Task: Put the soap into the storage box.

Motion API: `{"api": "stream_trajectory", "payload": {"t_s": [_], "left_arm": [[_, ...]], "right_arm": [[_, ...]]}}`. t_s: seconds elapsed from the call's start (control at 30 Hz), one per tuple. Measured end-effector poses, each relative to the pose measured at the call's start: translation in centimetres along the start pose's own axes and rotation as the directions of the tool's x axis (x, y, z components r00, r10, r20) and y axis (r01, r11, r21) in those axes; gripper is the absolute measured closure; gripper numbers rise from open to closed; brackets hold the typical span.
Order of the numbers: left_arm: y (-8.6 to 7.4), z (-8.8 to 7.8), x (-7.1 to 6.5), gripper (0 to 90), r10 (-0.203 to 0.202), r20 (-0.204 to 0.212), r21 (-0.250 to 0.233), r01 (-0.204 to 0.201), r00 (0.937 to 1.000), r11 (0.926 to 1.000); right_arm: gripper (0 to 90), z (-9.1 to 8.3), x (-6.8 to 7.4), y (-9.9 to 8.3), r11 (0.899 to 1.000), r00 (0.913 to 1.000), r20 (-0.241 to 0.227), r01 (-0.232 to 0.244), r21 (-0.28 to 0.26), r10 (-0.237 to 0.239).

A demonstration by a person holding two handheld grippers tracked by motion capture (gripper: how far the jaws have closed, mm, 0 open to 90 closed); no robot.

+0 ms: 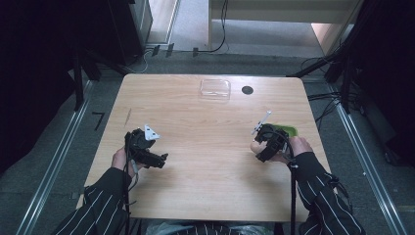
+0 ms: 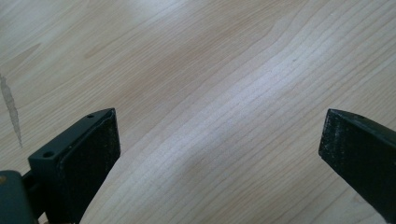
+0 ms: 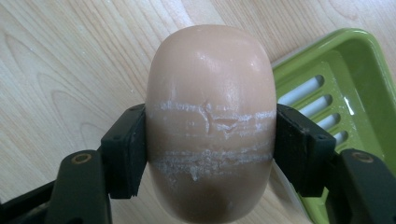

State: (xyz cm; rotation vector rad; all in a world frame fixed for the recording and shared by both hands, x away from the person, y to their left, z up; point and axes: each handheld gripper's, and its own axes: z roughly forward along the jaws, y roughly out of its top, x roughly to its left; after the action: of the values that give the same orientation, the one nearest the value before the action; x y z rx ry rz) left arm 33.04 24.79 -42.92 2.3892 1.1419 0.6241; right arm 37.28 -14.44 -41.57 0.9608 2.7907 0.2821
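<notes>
A pale wood bench point(image 1: 205, 147) carries a clear lidded box point(image 1: 215, 88) at its 12 o'clock edge. The right gripper point(image 3: 210, 149) has its fingers clamped on a tan soap bar point(image 3: 210, 121), held at 9 o'clock of the green slotted dish point(image 3: 345, 102). The left gripper point(image 2: 219, 149) idles, fingers spread and empty. Likely next: carry the bar over the dish and lower it level before letting go.

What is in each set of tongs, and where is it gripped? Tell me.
The right tongs clamp a tan bar of soap across its middle, pads on both long sides. The left tongs stand open over the table, holding nothing.
</notes>
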Motion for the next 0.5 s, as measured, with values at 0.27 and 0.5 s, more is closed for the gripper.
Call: {"api": "stream_trajectory", "payload": {"t_s": [0.27, 0.5], "left_arm": [[0.0, 0.0, 0.0, 0.0, 0.000, 0.001, 0.000, 0.000, 1.0000, 1.0000], [0.0, 0.1, 0.0, 0.0, 0.000, 0.002, 0.002, 0.000, 1.0000, 1.0000]], "right_arm": [[33.5, -0.1, -0.6, -0.3, 1.000, 1.0000, 0.006, -0.002, 0.002, 0.002], [33.5, -0.2, -1.2, -0.5, 1.000, 0.9999, 0.009, -0.010, 0.001, 0.010]]}}
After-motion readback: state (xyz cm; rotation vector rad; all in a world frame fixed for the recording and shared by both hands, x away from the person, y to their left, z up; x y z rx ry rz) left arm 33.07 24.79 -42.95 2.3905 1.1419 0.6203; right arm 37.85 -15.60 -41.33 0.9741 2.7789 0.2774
